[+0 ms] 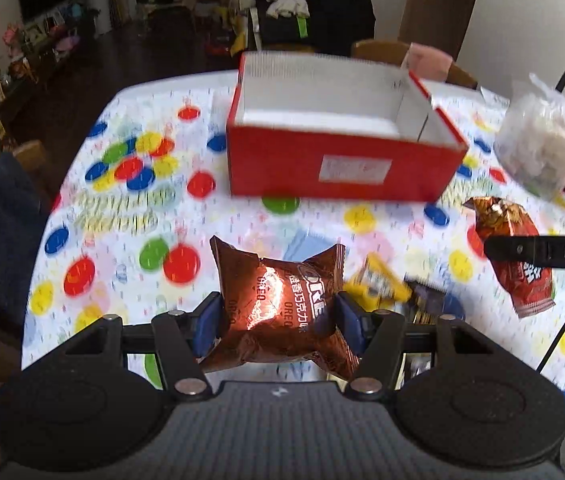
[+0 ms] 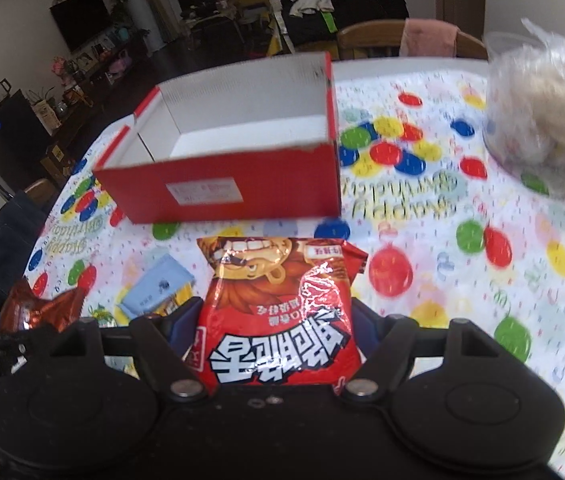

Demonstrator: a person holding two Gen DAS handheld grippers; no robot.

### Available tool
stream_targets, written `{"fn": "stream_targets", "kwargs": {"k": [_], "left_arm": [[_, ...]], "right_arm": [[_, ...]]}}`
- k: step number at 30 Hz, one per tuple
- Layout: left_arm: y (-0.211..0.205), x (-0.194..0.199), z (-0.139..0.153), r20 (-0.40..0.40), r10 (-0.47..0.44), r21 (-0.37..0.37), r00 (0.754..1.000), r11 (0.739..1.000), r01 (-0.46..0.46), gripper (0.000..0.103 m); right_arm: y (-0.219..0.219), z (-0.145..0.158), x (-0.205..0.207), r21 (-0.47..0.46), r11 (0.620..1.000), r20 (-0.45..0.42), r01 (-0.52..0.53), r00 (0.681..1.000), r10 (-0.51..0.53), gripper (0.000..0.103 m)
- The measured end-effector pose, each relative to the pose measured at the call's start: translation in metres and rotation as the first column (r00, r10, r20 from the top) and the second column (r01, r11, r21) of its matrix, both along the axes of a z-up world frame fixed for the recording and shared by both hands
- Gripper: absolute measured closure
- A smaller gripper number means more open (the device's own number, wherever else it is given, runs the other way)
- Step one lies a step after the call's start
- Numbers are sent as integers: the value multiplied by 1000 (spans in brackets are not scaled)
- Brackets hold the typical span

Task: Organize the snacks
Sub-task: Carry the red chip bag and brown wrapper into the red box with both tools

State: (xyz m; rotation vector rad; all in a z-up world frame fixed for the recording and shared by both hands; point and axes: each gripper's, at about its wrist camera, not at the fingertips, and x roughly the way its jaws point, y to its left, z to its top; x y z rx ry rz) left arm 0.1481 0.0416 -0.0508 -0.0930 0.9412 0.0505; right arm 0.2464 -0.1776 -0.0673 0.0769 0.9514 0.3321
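The left gripper (image 1: 278, 320) is pinching a brown Oreo packet (image 1: 278, 312), and the right gripper (image 2: 272, 340) is pinching a red snack bag (image 2: 278, 320); both are hanging over the near edge of the table (image 2: 462, 300), facing the open red box (image 2: 234, 168) mid-table.

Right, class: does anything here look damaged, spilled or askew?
Nothing is spilled. The open red cardboard box sits upright and empty. Only the brown foil Oreo packet looks odd: the left gripper pinches it, creasing its sides.

Red box (image 1: 342, 168) open-topped w/ empty interior; clear bag (image 1: 542, 152) crowds right.
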Motion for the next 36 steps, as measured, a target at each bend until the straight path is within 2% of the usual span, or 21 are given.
{"fn": "stream_targets", "kwargs": {"k": [10,13,19,22,26,33,36], "left_arm": [[10,67,37,37,35,-96,999,995,-32,42],[13,93,41,36,54,-100,998,994,-50,42],[22,141,40,15,108,-96,994,990,-106,42],[22,165,40,16,114,-57,993,992,-112,42],[25,197,37,2,124,-43,992,991,-124,42],[17,236,23,-41,99,34,994,995,-98,42],[13,248,16,-64,95,58,993,994,-91,42]], "right_arm": [[10,44,58,-18,999,105,-38,994,39,27],[18,52,82,-33,998,131,-46,990,50,27],[35,57,137,-42,997,126,-70,989,74,27],[44,55,161,-57,995,123,-86,988,92,27],[54,45,190,-86,990,106,-111,987,120,27],[72,16,227,-153,976,48,-152,986,161,27],[76,5,240,-146,975,-4,-167,986,168,27]]}}
